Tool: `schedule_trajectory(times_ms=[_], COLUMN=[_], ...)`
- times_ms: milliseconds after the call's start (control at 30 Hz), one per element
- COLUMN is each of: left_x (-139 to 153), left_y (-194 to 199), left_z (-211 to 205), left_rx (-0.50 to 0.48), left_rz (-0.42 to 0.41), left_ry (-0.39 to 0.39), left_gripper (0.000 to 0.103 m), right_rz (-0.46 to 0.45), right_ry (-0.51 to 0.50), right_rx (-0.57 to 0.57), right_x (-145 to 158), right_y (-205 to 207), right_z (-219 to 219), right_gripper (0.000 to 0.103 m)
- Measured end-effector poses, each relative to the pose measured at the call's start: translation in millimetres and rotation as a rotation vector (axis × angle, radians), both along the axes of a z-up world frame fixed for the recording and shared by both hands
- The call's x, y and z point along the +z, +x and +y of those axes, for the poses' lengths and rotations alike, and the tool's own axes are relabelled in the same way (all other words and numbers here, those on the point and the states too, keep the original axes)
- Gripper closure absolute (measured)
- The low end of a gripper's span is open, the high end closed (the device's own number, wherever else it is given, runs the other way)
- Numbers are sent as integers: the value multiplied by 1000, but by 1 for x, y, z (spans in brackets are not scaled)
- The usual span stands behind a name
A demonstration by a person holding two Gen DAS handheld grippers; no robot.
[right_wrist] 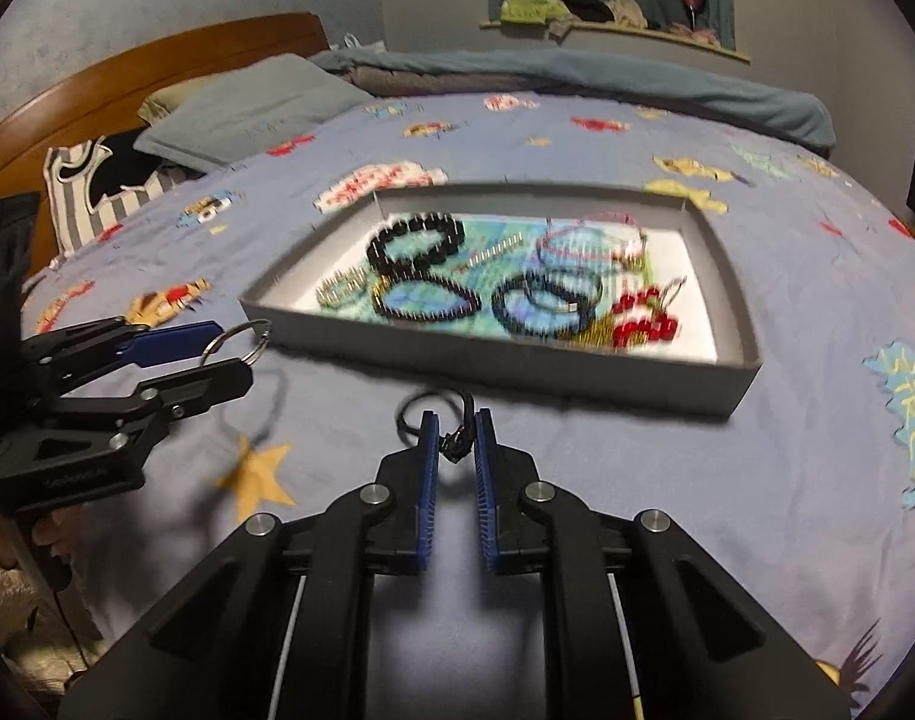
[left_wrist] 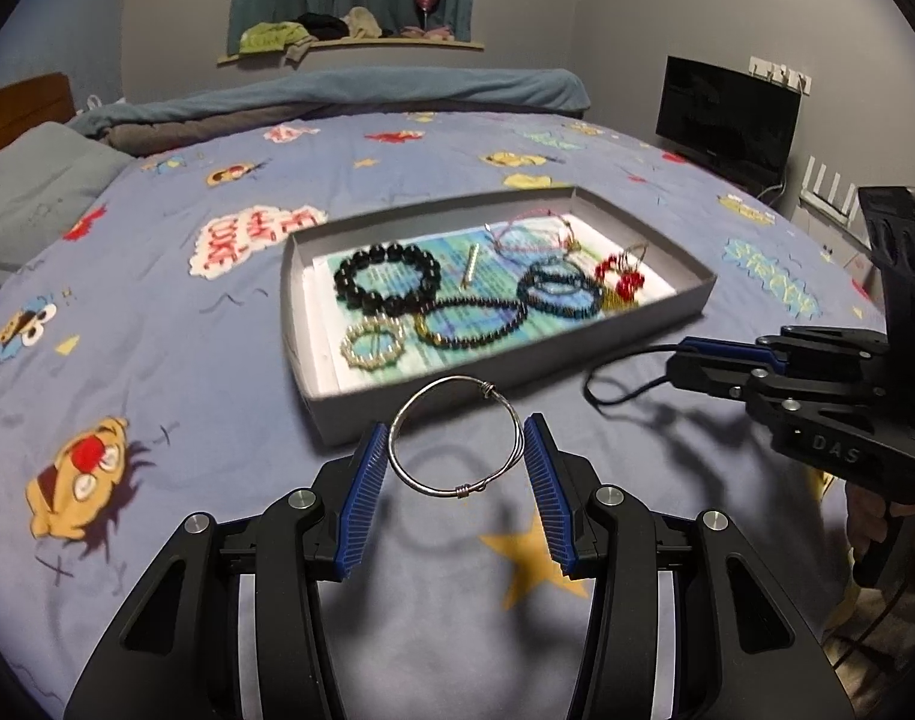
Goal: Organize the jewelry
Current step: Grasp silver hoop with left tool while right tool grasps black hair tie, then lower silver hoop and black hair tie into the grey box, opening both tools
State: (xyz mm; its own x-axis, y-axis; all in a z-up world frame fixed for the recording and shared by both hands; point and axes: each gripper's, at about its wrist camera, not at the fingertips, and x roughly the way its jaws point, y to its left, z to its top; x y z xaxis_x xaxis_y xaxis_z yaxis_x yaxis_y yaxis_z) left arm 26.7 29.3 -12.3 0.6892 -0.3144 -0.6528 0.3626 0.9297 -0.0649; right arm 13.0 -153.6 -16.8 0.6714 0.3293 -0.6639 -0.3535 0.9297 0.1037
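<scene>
Bedspread [left_wrist: 217, 360], bangle [left_wrist: 457, 438] between left fingers [left_wrist: 367, 480]

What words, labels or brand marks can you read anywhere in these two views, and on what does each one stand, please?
"DAS": raised letters on the black body of the right gripper.
Red lettering on a white cloud patch of the blue cartoon bedsheet: appears upside down, not surely readable.
Yellow lettering on a blue patch: too distorted to read.
Embossed mark on the left gripper: too blurred.

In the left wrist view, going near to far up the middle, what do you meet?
left gripper → silver wire bangle → gray tray → folded blue blanket → shelf with clothes
</scene>
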Motion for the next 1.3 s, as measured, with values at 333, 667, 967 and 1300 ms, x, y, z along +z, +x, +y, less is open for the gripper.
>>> schedule_trajectory(times_ms=[333, 667, 967, 1300], left_x=[20, 8, -12, -20], left_y=[31, 78, 101, 113], left_z=[1, -9, -21, -23], left_rx=[4, 21, -14, -33], left_rz=[15, 124, 229, 275], left_ry=[41, 39, 76, 27], left_gripper=[54, 54, 54, 53], right_rz=[-106, -102, 35, 100], right_ry=[44, 80, 61, 49], right_rx=[-31, -29, 0, -12], right_x=[46, 48, 15, -3], right_y=[11, 50, 77, 85], right_z=[-21, -17, -6, -3], right_gripper=[91, 91, 91, 91])
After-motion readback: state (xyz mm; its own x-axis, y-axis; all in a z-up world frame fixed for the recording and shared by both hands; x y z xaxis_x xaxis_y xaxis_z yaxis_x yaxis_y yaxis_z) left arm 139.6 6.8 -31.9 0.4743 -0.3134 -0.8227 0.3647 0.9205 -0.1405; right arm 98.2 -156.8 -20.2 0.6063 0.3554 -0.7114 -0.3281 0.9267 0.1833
